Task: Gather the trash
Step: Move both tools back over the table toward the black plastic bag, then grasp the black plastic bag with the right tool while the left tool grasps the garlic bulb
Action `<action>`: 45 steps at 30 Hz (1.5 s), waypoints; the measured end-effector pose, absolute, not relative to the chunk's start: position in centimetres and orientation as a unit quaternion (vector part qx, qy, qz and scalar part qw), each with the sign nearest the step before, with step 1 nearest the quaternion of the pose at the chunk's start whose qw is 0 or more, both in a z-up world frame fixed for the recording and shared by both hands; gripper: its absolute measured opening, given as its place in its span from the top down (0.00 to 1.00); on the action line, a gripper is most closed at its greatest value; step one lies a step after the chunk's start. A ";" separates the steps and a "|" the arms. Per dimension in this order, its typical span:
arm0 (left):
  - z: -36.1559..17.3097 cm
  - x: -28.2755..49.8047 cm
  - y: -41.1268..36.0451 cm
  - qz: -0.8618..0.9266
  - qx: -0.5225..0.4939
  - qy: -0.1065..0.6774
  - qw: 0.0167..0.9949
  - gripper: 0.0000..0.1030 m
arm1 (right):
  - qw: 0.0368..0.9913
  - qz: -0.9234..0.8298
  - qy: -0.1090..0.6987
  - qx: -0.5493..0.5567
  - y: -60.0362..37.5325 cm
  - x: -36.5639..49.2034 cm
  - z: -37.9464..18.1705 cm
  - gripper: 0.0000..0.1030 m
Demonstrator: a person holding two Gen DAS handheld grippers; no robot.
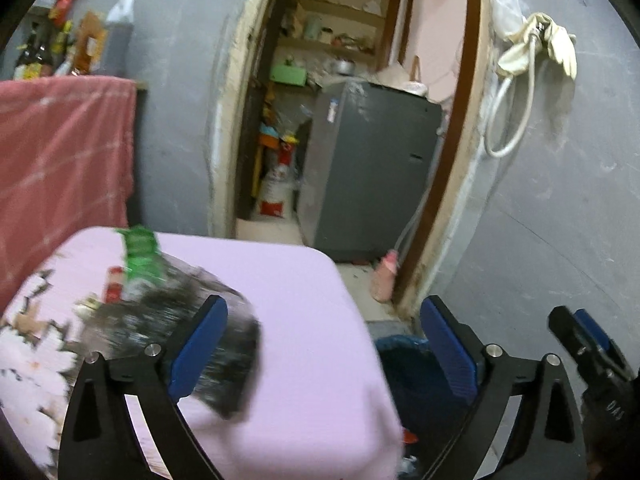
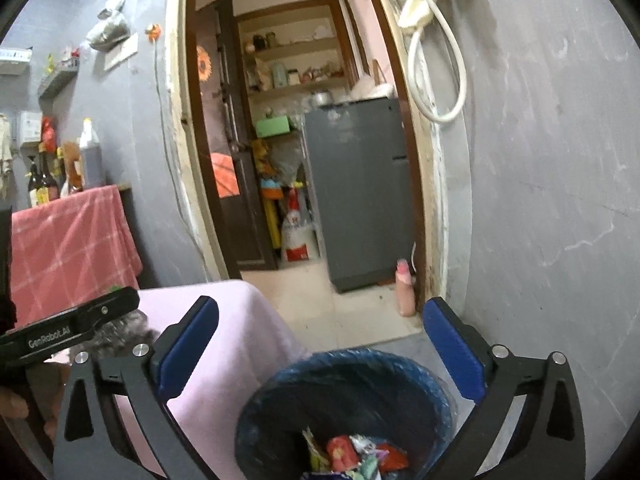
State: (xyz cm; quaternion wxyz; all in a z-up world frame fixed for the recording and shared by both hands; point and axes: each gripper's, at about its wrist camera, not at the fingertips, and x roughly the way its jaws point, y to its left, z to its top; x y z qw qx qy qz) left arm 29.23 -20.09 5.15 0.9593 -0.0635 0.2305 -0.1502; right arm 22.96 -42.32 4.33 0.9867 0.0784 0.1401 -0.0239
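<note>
While spread wide, both tools (image 1: 320, 344) (image 2: 320, 344) empty.

Grey plastered walls (image 2: 540, 160), an open doorway (image 2: 304, 128) onto pale floor tiles (image 2: 352, 312), wall shelves (image 2: 296, 46), grey fridge (image 2: 360, 192).

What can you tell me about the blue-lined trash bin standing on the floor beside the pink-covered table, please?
The trash bin is round and dark, lined with a thin blue plastic bag folded over its rim. It stands upright and uncovered on the floor, close beside the pink-covered table and near the grey wall; whether it touches either is unclear. Colourful crumpled wrappers lie in its bottom. The open right tool hangs above it, touching nothing.
</note>
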 end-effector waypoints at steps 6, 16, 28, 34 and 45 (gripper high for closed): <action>5.7 28.4 -16.8 -0.119 -0.065 0.212 0.968 0.06 | 0.990 -0.003 0.120 0.075 -39.6 23.3 5.3 0.00; 5.8 26.7 -9.2 -0.060 -0.070 0.192 0.977 0.05 | 0.990 0.037 0.111 0.078 -34.5 24.5 6.0 0.00; 4.3 27.0 -1.3 0.012 -0.087 0.218 0.972 0.05 | 0.986 0.090 0.133 0.051 -28.1 26.9 5.6 0.00; 3.3 27.8 1.6 0.043 -0.100 0.244 0.964 0.05 | 0.978 0.122 0.169 0.031 -24.8 28.8 4.8 0.00; 0.8 29.8 6.2 0.079 -0.131 0.293 0.944 0.05 | 0.936 0.192 0.292 -0.032 -17.8 33.4 1.2 0.00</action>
